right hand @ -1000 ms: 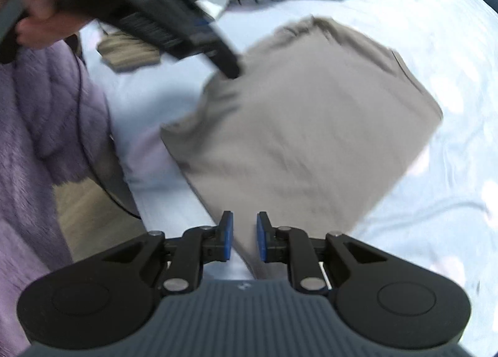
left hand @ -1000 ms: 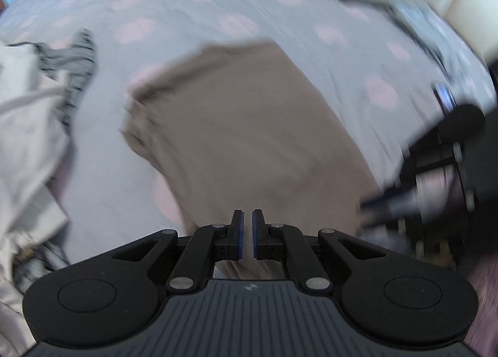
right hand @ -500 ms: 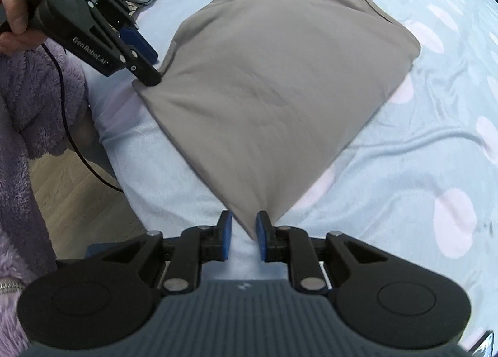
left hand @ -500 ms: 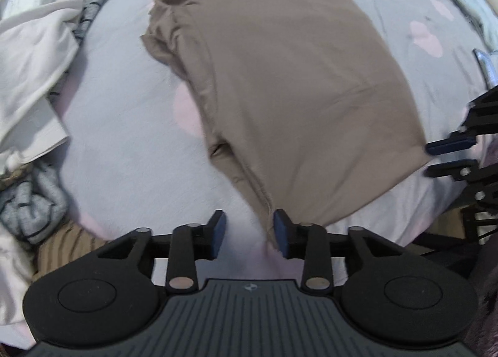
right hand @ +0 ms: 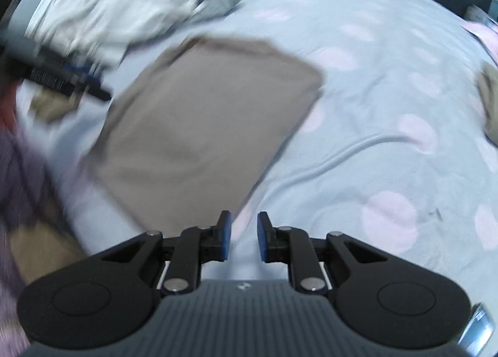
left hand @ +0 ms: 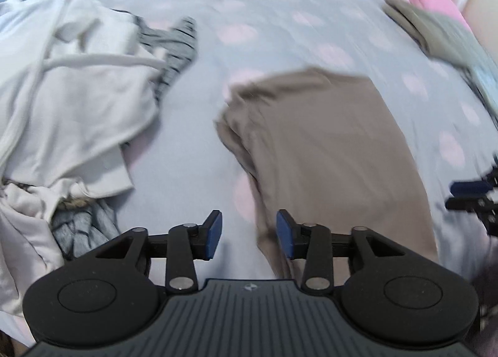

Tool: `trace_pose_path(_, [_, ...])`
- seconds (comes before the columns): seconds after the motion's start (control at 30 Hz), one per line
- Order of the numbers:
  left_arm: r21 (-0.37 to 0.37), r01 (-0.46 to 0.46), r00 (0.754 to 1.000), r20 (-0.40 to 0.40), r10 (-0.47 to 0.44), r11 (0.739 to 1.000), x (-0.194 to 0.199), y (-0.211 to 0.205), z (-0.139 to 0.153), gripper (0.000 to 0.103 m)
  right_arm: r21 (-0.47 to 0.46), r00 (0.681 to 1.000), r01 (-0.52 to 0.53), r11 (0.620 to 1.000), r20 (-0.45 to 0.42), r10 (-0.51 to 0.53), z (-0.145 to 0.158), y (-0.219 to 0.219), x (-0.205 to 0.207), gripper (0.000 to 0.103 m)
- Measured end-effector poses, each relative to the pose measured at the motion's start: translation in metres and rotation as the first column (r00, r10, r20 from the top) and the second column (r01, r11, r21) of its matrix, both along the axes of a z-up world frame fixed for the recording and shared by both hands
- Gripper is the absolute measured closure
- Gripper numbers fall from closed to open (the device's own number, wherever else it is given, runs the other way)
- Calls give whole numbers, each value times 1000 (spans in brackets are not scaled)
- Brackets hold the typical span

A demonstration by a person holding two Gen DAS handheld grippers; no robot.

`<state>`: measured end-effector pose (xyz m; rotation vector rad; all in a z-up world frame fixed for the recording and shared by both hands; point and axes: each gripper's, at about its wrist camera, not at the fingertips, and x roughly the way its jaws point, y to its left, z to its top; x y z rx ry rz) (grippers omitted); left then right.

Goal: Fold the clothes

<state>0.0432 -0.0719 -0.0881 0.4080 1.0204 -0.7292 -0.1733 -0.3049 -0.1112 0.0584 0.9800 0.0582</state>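
The folded shirt (left hand: 326,151) lies flat on the bed (left hand: 280,20), just ahead of the left tongs (left hand: 248,234) and a bit to their right. Its near edge runs between their two open tips. A pile of clothes (left hand: 68,101) lies on the bed to the left of the left tongs, apart from the shirt. The right tongs (right hand: 242,237) hang over the shirt's near corner, with the shirt ahead and to their left. More clothes (left hand: 435,30) lie far ahead, on the right.
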Motion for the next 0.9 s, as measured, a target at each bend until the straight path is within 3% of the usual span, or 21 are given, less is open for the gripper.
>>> trace_pose_path(0.2, [-75,-135,989,-62,131,988,35,3,-3,70,37,990,110,993,85,-113,-2,-17,9,77])
trace_pose_path(0.27, [-100,-181,980,-98,172,978,47,5,-5,67,81,985,151,985,75,-157,-4,-26,15,61])
trace_pose_path(0.33, [-119,-223,970,-128,208,968,57,5,-7,59,136,977,200,970,48,-208,-7,-37,22,53])
trace_pose_path(0.47, [-118,-235,968,-124,220,965,67,-3,-14,59,194,958,281,940,4,-287,-12,-51,35,53])
trace_pose_path(0.9, [-150,-232,966,-149,210,961,79,-22,-27,58,290,945,319,902,-29,-324,-25,-73,69,53])
